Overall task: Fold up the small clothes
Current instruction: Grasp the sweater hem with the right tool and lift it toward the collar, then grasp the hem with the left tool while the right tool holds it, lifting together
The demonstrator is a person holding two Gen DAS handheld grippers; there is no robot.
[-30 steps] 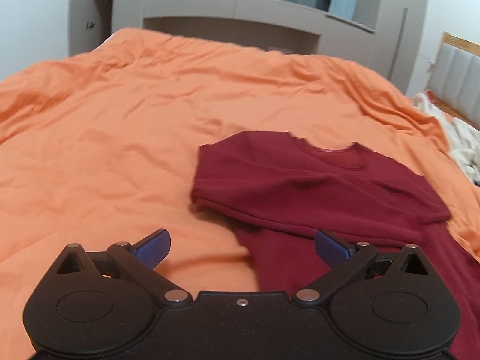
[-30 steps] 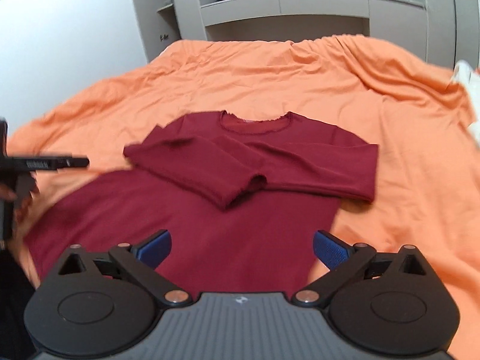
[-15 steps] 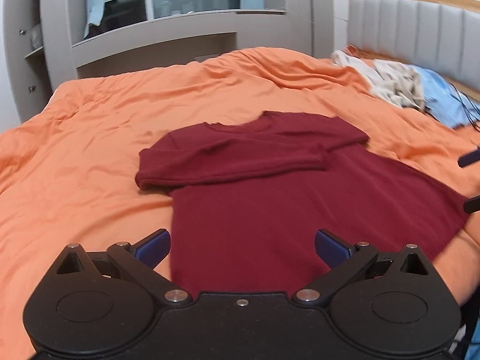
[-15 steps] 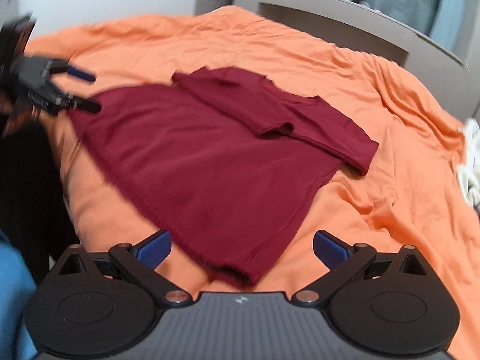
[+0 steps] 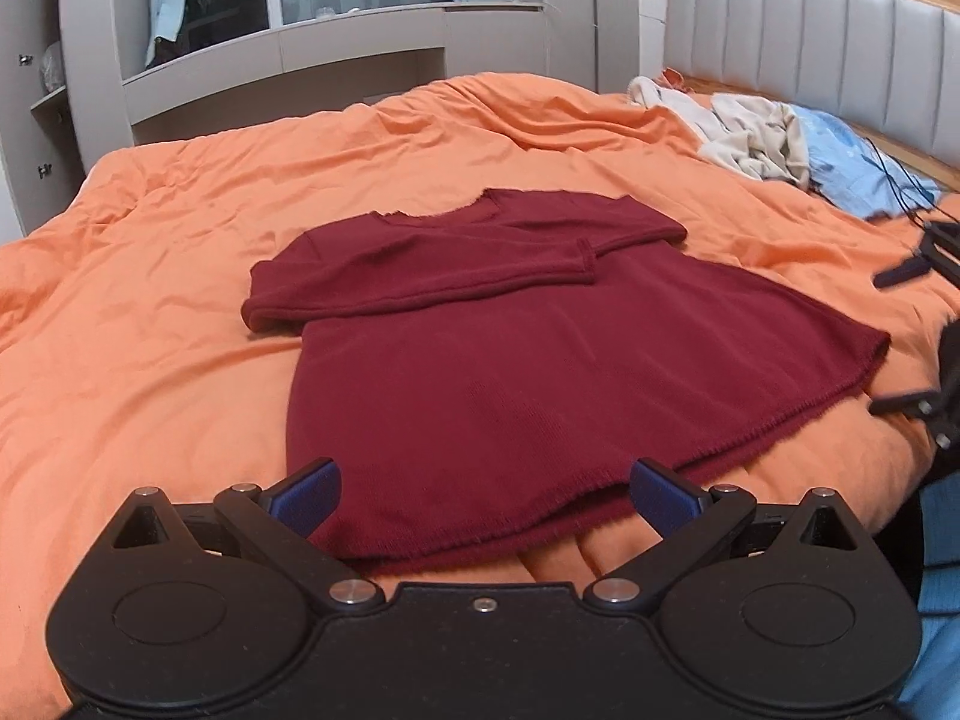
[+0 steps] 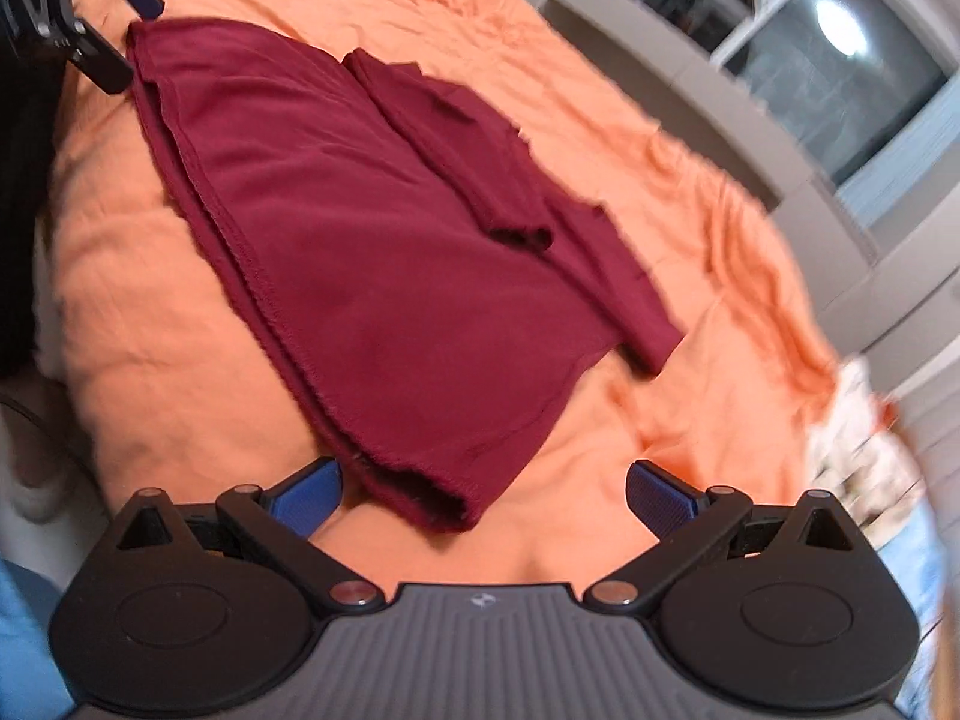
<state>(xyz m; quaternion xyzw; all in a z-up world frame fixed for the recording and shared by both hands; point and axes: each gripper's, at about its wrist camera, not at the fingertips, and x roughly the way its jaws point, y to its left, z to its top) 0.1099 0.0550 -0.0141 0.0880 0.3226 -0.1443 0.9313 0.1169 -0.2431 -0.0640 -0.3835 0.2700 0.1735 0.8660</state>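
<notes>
Dark red knit fabric, a long-sleeved sweater (image 5: 510,360), lies flat on the orange bedspread (image 5: 150,300) of a bed, its neckline pointing toward the grey shelving (image 5: 288,54) at the far side. Both sleeves are folded across the chest, one laid over the other, and the hem lies nearest the cameras. In the left wrist view the left gripper (image 5: 483,489) hangs just over the hem with its blue-padded fingers (image 5: 306,492) spread wide and holding nothing; the hem's middle lies between them. In the right wrist view the right gripper (image 6: 480,489) is tilted over the hem's right corner, its fingers (image 6: 660,498) also spread wide with nothing between the pads, and the folded corner of the hem sits just ahead of the left finger. That view is blurred. The left gripper also shows at the top left of the right wrist view, beside the hem's other corner. A heap of cream clothes (image 5: 744,132) and a pale blue item (image 5: 852,174) lie near the padded grey headboard (image 5: 840,48), well apart from the sweater.
</notes>
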